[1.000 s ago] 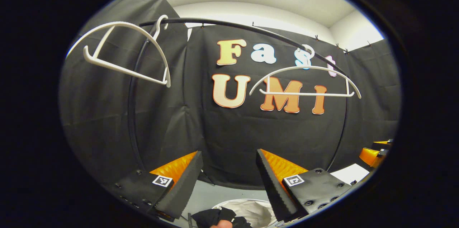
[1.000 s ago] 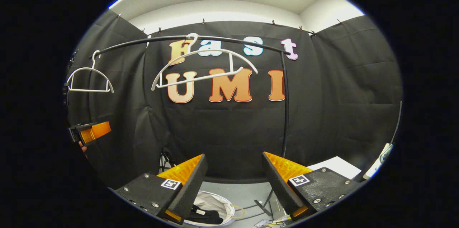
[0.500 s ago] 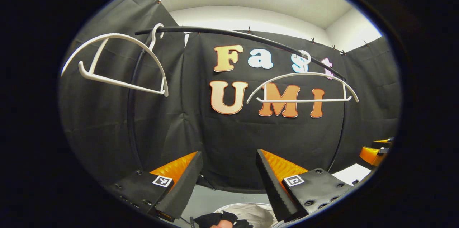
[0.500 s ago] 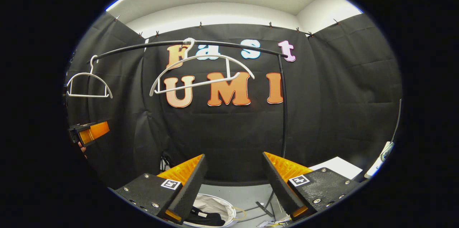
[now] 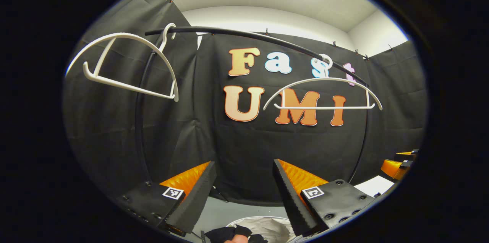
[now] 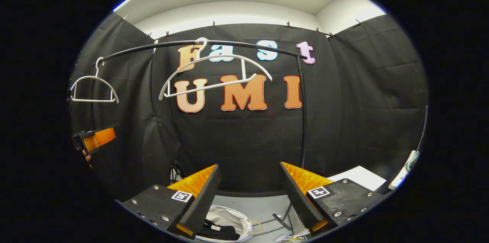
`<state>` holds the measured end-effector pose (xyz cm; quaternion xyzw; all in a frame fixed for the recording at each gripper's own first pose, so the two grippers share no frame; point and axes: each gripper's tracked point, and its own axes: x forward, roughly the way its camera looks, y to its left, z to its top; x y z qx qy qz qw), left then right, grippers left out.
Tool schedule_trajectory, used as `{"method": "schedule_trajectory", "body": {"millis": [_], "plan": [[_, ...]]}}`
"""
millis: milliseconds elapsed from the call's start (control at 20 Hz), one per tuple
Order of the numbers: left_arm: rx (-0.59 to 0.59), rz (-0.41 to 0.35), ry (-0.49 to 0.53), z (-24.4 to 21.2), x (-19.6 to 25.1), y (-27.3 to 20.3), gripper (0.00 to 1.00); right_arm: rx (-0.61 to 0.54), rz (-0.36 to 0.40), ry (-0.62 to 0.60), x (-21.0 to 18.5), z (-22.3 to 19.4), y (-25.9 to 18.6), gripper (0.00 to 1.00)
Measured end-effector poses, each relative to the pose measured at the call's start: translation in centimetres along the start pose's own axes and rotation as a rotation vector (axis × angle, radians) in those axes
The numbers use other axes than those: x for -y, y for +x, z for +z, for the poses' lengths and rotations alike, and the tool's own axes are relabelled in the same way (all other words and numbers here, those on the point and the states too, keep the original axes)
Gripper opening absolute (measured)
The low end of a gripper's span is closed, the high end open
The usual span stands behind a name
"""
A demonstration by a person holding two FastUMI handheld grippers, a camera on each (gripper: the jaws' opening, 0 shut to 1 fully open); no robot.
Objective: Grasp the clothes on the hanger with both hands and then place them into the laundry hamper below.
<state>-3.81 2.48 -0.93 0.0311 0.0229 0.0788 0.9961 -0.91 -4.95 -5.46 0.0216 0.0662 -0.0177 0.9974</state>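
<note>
In the left gripper view, the left gripper (image 5: 241, 191) is held with its fingers spread apart and nothing between them, well below the black rail (image 5: 244, 33) that is taken here as the landmark. Two white hangers are hung from that rail, a near hanger (image 5: 126, 65) at its left end and a far hanger (image 5: 323, 96) toward its right end, and both are seen bare; each is a thin, smooth plastic arc closed by a straight bar. Far beneath the rail, a pale, soft-walled laundry hamper (image 5: 273, 224) is seen with dark clothes (image 5: 229, 231) crumpled inside it, so the task is judged essentially done, with only the withdrawal of the hands left. The right gripper (image 5: 397, 164) is glimpsed below the rail's right end. In the right gripper view, the right gripper (image 6: 250, 193) is likewise held released and empty under the rail (image 6: 198, 43), its inner faces ridged. The same two bare hangers (image 6: 216, 76) (image 6: 93, 90) are hung from the rail, and the round hamper (image 6: 235, 218) is seen far below with the limp, matte clothes (image 6: 219, 231) heaped in it.
</note>
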Motion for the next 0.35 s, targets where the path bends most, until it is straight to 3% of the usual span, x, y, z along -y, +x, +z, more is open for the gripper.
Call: {"method": "schedule_trajectory", "body": {"millis": [350], "plan": [[-0.002,0.008,-0.001,-0.38,-0.15,-0.2,1.0,-0.012,0.014,0.001,-0.68,-0.59,0.09,0.94]]}}
